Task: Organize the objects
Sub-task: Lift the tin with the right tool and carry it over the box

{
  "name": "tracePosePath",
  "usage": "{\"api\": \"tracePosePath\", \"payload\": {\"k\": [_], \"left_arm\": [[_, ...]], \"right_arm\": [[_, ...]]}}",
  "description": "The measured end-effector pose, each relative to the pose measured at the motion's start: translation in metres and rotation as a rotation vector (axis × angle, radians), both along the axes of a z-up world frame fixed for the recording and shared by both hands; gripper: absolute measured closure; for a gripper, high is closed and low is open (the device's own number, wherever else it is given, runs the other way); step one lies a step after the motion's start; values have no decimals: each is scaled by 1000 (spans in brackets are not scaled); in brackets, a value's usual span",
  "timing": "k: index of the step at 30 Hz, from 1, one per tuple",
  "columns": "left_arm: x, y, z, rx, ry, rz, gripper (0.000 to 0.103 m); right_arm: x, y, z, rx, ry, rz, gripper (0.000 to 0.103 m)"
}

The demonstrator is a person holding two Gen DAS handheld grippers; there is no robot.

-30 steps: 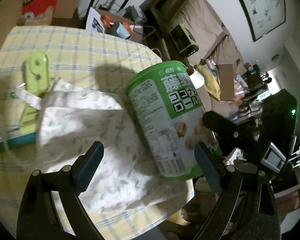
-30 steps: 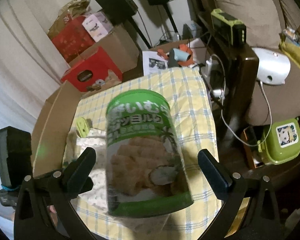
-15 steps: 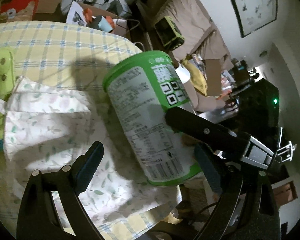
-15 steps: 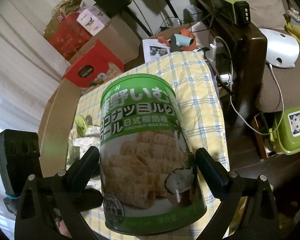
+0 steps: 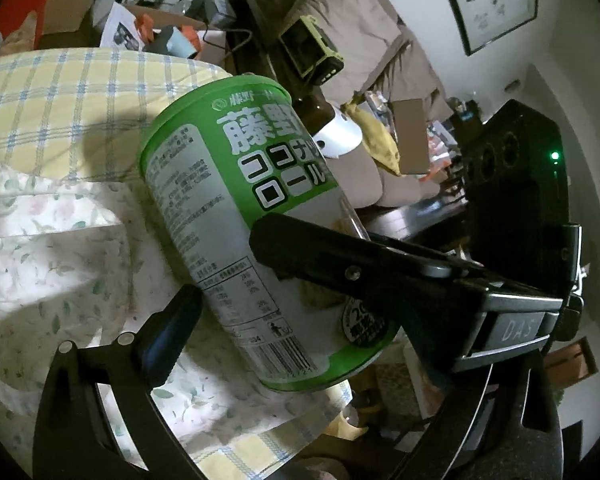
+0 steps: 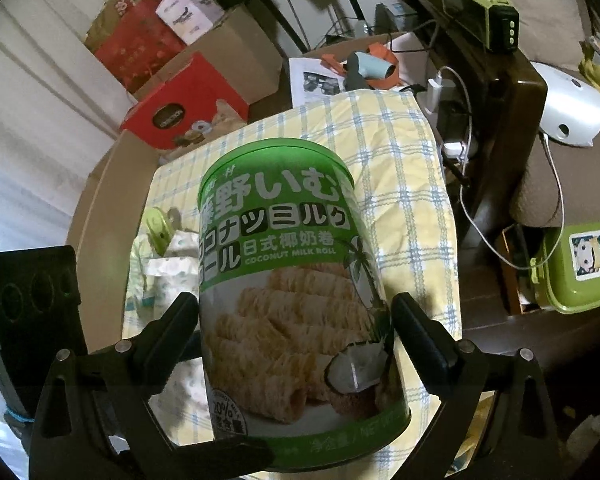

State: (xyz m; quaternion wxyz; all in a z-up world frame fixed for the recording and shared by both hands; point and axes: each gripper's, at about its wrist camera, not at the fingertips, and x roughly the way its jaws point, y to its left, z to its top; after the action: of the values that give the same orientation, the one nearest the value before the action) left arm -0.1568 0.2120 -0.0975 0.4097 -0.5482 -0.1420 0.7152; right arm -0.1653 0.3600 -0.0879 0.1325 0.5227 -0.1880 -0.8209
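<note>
A green and white coconut milk roll can (image 6: pixel 292 296) stands near the front edge of a yellow checked tablecloth (image 6: pixel 404 184). My right gripper (image 6: pixel 294 328) has its two fingers against both sides of the can. In the left wrist view the can (image 5: pixel 244 224) looks tilted, and a right-gripper finger (image 5: pixel 340 260) crosses its front. My left gripper (image 5: pixel 284 328) is wide open around the can; only its left finger (image 5: pixel 168 332) shows. A floral cloth (image 5: pixel 60 264) lies under and left of the can.
A light green clip (image 6: pixel 158 230) lies on the cloth behind the can. Cardboard and red boxes (image 6: pixel 180 112) stand beyond the table. A dark wooden armrest with a green device (image 6: pixel 484 12), cables and a green lunch box (image 6: pixel 576 268) are to the right.
My right gripper has moved in and closed its fingers onto the can. My left gripper has moved closer, so the can now fills its view.
</note>
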Motion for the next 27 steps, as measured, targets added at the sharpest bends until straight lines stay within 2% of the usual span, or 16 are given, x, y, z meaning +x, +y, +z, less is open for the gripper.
{"api": "tracePosePath", "payload": {"k": [5,13,20,27], "left_arm": [[7,-6,11,-35,76,22,6],[7,-41,48,-24,128,80,6],[2,-96,88,-33,187,162,6],[-7,-164,121,-49,217,271,6]], "right_arm": [[5,-7,6,-33,12,-9,6],[6,-47,46,-18,90,42,6],[-6,-103,80,-37,130,127,6],[-26,-178,108,-61,156,237,6]]}}
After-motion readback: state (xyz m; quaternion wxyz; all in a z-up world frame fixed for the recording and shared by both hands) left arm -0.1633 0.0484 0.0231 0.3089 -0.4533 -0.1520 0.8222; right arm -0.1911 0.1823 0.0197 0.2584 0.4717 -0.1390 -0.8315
